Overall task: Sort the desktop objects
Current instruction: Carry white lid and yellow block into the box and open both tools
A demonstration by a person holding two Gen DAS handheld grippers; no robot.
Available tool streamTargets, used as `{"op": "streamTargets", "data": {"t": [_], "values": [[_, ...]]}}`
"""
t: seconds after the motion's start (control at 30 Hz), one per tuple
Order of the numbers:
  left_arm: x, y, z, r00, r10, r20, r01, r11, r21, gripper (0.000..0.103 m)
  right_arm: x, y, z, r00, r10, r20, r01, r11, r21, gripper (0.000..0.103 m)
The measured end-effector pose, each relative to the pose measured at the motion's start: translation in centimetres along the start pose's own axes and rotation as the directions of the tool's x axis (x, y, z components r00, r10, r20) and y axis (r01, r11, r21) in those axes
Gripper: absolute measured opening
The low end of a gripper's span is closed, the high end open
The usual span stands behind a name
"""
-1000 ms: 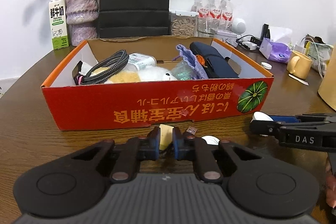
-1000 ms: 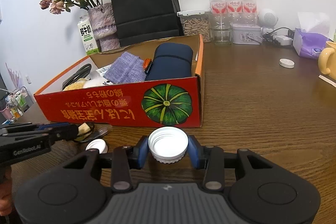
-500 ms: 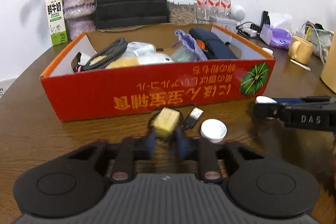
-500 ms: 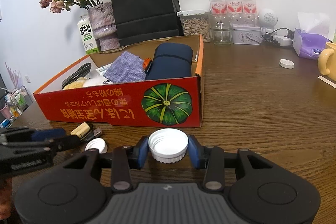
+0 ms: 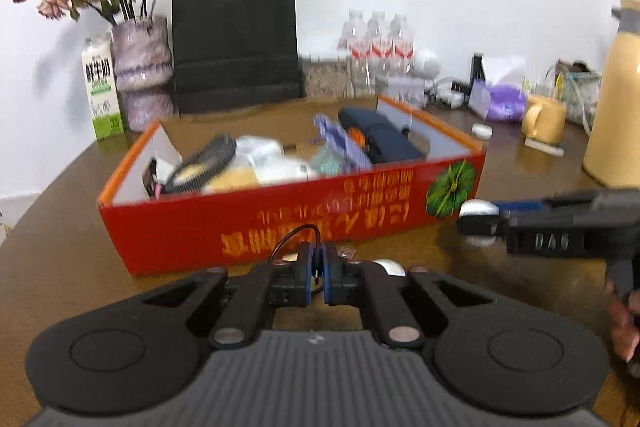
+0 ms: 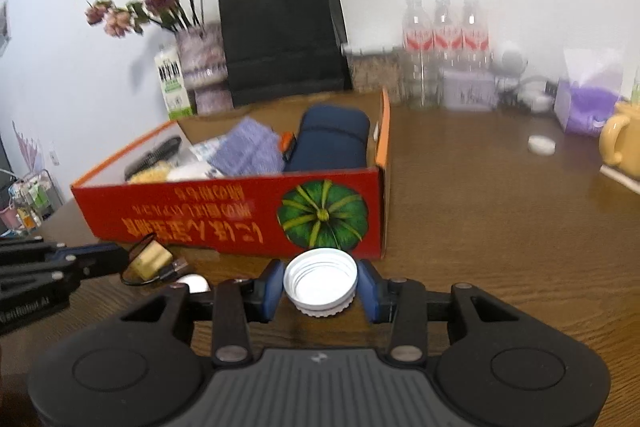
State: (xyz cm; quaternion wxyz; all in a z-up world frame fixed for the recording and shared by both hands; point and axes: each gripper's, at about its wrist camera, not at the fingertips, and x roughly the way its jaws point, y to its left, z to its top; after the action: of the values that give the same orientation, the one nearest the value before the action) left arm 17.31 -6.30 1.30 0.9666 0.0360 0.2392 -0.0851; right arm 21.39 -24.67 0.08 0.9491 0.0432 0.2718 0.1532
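In front of my left hand-held gripper, the red cardboard box sits on the desk with a good share of the sorting already inside it: a coiled braided cable, a purple cloth, a dark blue pouch and some pale soft things I cannot name through the blur. This hand-held gripper is squeezed down to a thin slit on a thin black cord that loops up just ahead of the fingertips; a small USB plug lies beside them, and a small white cap rests on the desk just to the right. From my right hand-held gripper, I see it holding a wide white lid, open side up, pinched between the blue pads, close to the box's front wall near the green pumpkin print. Off to the left, a small yellowish block with its cord hangs at the tip of my other gripper, above the desk. Another white cap lies well apart on the bare desk, near the yellow mug. By my reckoning the sorting is well past halfway: both held pieces have yet to go over the box wall, and the two loose caps are left after that.
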Motion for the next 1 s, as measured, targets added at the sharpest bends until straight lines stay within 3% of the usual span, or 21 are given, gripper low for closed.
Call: {"op": "streamTargets", "data": {"t": [0.23,0.47,0.67,0.8,0.93,1.0], "values": [[-2.8,0.9,3.0,0.990,-0.011,0.137,0.013,1.000,-0.010,0.006,-1.9,1.2,0.9,0.996,0.033,0.087,-0.032,0.999,-0.014,0.039],[-1.9,2.3,6.4,0.972,0.012,0.234,-0.005,1.000,-0.029,0.006,-2.2,3.5,5.6,0.982,0.055,0.183,-0.046,0.997,-0.054,0.039],[2.2,4.8,8.2,0.971,0.039,0.236,-0.027,0.998,-0.057,0.006,1.6,5.7,9.5,0.980,0.056,0.190,-0.042,0.996,-0.076,0.039],[6.1,6.5,8.7,0.970,0.096,0.224,-0.082,0.994,-0.067,0.006,5.5,6.4,11.6,0.980,0.040,0.195,-0.029,0.998,-0.059,0.039],[9.7,8.1,7.6,0.984,0.107,0.145,-0.096,0.992,-0.082,0.006,9.7,5.5,11.5,0.984,0.033,0.174,-0.033,0.999,-0.003,0.039],[10.3,8.4,7.3,0.985,0.118,0.129,-0.107,0.990,-0.087,0.006,11.1,5.4,10.9,0.989,0.035,0.141,-0.030,0.999,-0.034,0.039]]}}
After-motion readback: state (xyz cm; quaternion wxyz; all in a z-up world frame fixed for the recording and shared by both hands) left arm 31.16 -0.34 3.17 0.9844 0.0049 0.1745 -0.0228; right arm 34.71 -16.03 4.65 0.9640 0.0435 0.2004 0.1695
